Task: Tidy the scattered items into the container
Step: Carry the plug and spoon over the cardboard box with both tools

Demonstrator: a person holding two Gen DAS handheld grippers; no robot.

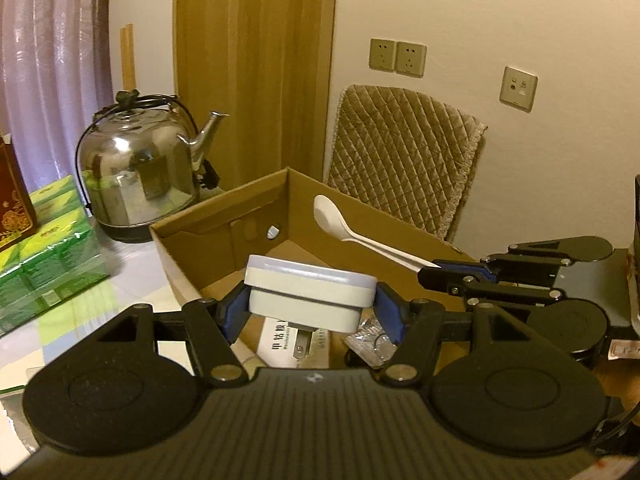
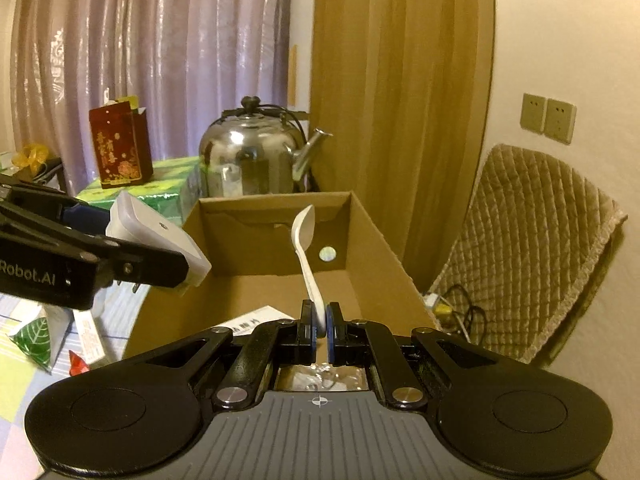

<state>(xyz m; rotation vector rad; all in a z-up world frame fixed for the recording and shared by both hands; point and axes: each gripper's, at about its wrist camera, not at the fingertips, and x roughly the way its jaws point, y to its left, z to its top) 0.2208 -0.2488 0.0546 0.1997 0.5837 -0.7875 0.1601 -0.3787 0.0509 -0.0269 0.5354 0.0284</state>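
1. The left claw (image 1: 312,306) is held level over the near end of the open brown cardboard box (image 1: 224,216). Its blue pads are spread about as wide as the white rounded plug-in adapter (image 1: 310,294) clamped between them, whose metal prongs point down into the box.
2. The right claw (image 2: 319,330) reaches in from the right, its jaws closed almost fully on the handle of a white plastic spoon (image 2: 306,248). The spoon's bowl tilts up and away, above the box's far half.
3. Count: two claws, one adapter, one spoon, one box. Lying inside the box are one white printed carton (image 1: 280,340) and one crinkled silver foil packet (image 1: 370,342).
4. Beyond the box on the worktop (image 1: 136,280) stand one shiny steel kettle (image 1: 140,172), one red gift bag with gold characters (image 2: 120,148) and one wrapped stack of green packs (image 1: 44,248). A quilted tan chair cover (image 1: 404,160) is on the far right.
5. Writing: "Robot.AI" reads on the left claw's side in the right wrist view. The carton's Chinese print is too blurred to read.
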